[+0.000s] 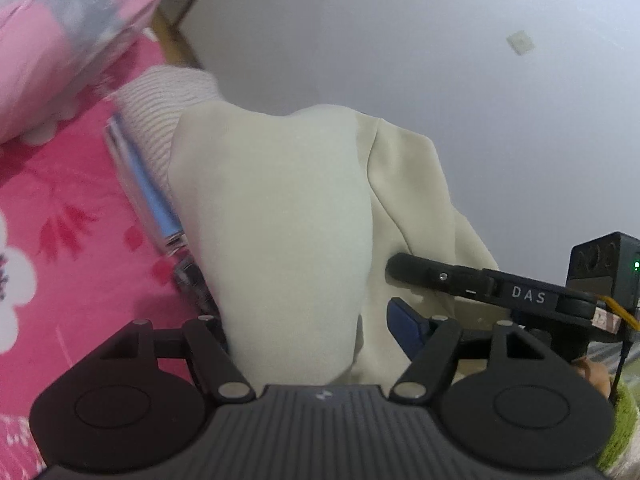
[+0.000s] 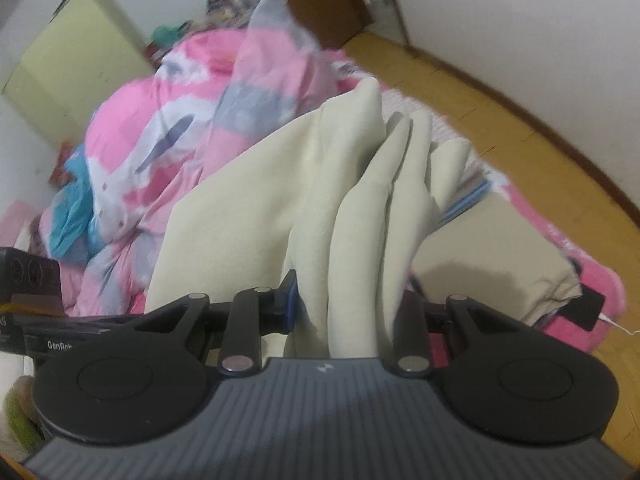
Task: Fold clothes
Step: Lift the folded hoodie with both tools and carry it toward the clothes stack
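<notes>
Clearly the cream-coloured soft fabric garment (image 2: 304, 184) is up off the bed rather than lying flat: in the right wrist view it rises from between the fingers of the right tool (image 2: 348, 300) and falls away in several long loose pleats, and in the left wrist view the same cloth (image 1: 280, 216) stands bunched in a tall fold out of the left tool (image 1: 304, 320). Both tools are closed down on the cloth, each pinching a gathered part of it; the right one also shows in the left view as a black arm reaching to the cloth's edge. Judging by this, the garment is mid-handling, held in the air between the two tools, with no neat flat fold to be seen; it could be being lifted to shake out and lay down, or carried once partly doubled over, and the pictures do not settle which. Below it lies the bed with its bright pink flowered blanket (image 1: 60, 208), a beige cloth (image 2: 492, 248) spread flat on it, and a rumpled pink, white and grey quilt (image 2: 192, 120) heaped behind.
</notes>
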Action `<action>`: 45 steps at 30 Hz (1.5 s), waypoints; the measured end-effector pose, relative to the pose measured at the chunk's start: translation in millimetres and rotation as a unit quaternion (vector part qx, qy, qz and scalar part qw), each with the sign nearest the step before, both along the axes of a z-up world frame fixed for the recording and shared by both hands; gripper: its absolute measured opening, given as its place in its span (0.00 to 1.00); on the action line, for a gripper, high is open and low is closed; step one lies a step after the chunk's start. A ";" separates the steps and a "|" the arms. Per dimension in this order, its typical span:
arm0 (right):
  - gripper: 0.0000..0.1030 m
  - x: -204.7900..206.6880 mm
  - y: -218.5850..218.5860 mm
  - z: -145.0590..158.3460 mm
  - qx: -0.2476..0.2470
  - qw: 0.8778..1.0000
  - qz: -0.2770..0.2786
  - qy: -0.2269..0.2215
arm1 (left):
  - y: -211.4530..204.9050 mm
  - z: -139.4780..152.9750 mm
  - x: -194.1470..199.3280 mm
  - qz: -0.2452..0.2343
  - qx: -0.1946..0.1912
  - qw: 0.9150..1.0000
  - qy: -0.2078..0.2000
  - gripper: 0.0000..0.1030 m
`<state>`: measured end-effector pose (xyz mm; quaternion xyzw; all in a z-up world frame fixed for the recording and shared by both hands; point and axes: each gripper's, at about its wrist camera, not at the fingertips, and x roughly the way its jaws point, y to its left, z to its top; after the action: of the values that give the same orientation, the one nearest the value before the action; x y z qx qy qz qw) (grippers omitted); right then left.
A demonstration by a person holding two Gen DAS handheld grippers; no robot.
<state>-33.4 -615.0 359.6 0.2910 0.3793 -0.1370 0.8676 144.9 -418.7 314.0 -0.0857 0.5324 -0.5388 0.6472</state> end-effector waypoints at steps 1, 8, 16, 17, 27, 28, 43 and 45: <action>0.27 1.4 -2.1 1.0 -0.002 1.000 -0.006 -0.001 | -2.8 2.2 1.8 -0.004 -0.001 1.000 0.001 0.70; 0.26 32.9 -45.0 -12.6 0.012 1.000 -0.008 -0.006 | -45.2 -7.4 34.9 0.007 0.018 1.000 -0.003 0.70; 0.26 137.0 -140.1 -61.8 0.052 0.996 0.077 -0.010 | -123.2 -44.1 110.3 0.102 0.076 0.992 -0.002 0.70; 0.26 153.1 -151.4 -68.0 0.053 0.995 0.089 -0.010 | -133.2 -51.5 121.7 0.115 0.082 0.990 0.000 0.69; 0.26 307.5 -231.9 -138.5 0.062 0.980 0.187 0.032 | -215.9 -107.8 227.5 0.183 0.134 0.974 0.018 0.66; 0.26 318.3 -237.2 -142.4 0.061 0.979 0.194 0.029 | -219.0 -111.9 234.2 0.187 0.132 0.973 0.019 0.66; 0.27 350.8 -282.8 -208.9 0.131 0.969 0.210 0.007 | -232.4 -163.8 256.5 0.197 0.145 0.969 0.021 0.66; 0.27 350.4 -286.2 -215.5 0.141 0.968 0.209 0.005 | -231.2 -156.2 251.8 0.197 0.139 0.970 0.020 0.67</action>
<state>317.0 -901.2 144.1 0.3242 0.4515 0.1010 0.8251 396.7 -649.8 157.8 -0.1093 0.5876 -0.3194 0.7354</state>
